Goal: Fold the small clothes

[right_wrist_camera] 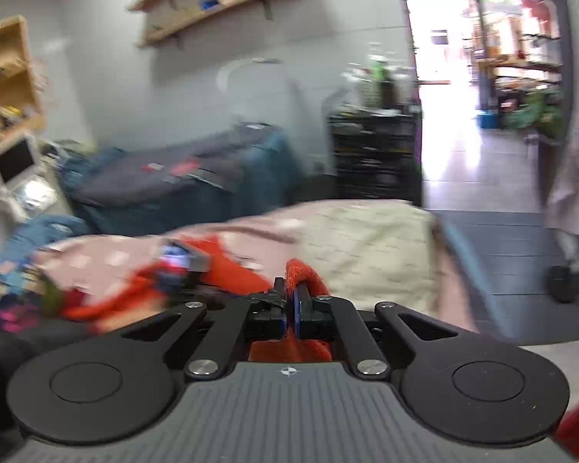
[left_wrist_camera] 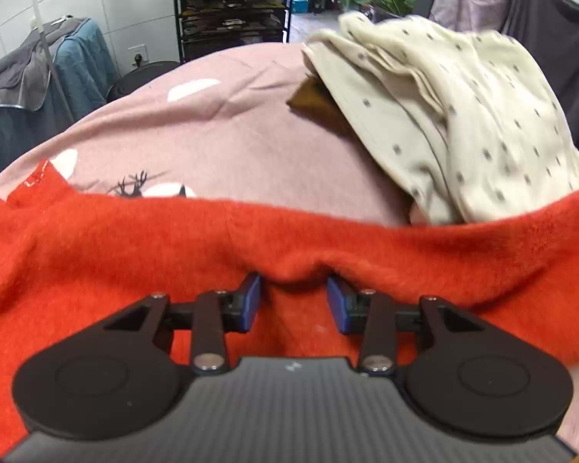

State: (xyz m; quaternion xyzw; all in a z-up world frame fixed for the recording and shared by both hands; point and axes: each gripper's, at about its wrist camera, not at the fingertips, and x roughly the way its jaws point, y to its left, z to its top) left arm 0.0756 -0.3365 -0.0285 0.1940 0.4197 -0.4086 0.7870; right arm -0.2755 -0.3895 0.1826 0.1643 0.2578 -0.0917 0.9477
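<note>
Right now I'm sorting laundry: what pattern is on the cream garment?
Small dark square dots on the cream garment, clearest in the left wrist view.

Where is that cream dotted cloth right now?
The cream dotted cloth lies bunched on the pink bedsheet in the left wrist view's upper right, beyond the red garment, covering a brown item.
</note>
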